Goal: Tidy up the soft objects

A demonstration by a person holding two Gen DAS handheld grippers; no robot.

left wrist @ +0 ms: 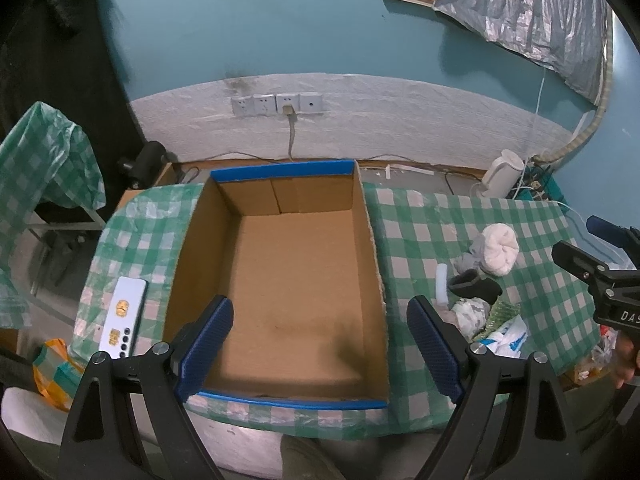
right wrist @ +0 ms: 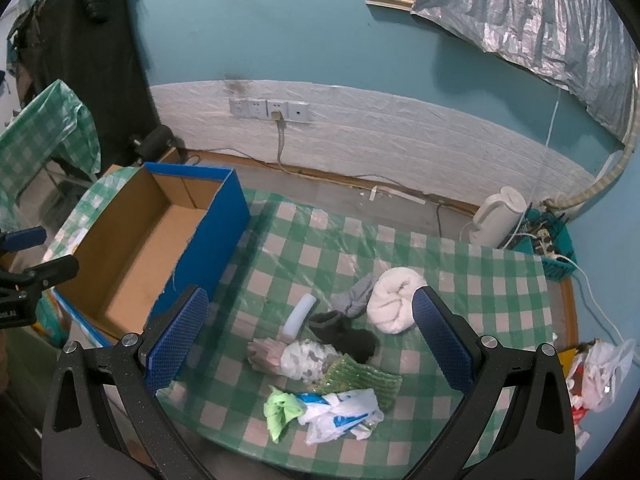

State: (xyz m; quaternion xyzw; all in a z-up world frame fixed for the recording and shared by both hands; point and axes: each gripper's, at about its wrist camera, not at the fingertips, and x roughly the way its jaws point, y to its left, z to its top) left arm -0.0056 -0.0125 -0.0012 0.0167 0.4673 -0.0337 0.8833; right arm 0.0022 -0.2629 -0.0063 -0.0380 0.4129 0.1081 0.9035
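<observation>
Left hand-held gripper [left wrist: 320, 344]: jaws spread wide and empty, poised over the near end of the cardboard box [left wrist: 372, 248], whose brown floor is bare. Right hand-held gripper [right wrist: 310, 342]: likewise released, holding nothing, poised above the cluster of soft objects on the desk [right wrist: 460, 272], which is covered by a green-and-white checked cloth.

Nearest the right gripper lie a crumpled white-and-blue plastic bag [right wrist: 340, 410] and a bright green cloth [right wrist: 282, 408] touching its left side. Just behind them lies a green textured pad [right wrist: 368, 378], then a patterned rolled bundle [right wrist: 304, 358]. A black sock [right wrist: 346, 336] touches that bundle, with a white foam tube [right wrist: 300, 314] just left of it. Farther back, a grey sock [right wrist: 354, 298] lies against a rolled white towel [right wrist: 396, 300].

The box, blue on its outside walls, stands left of the cluster. In the left wrist view a white phone [left wrist: 124, 318] lies on the cloth left of the box. Beyond the desk, a white kettle [right wrist: 498, 216] stands by the wall, below a row of sockets [right wrist: 268, 110].
</observation>
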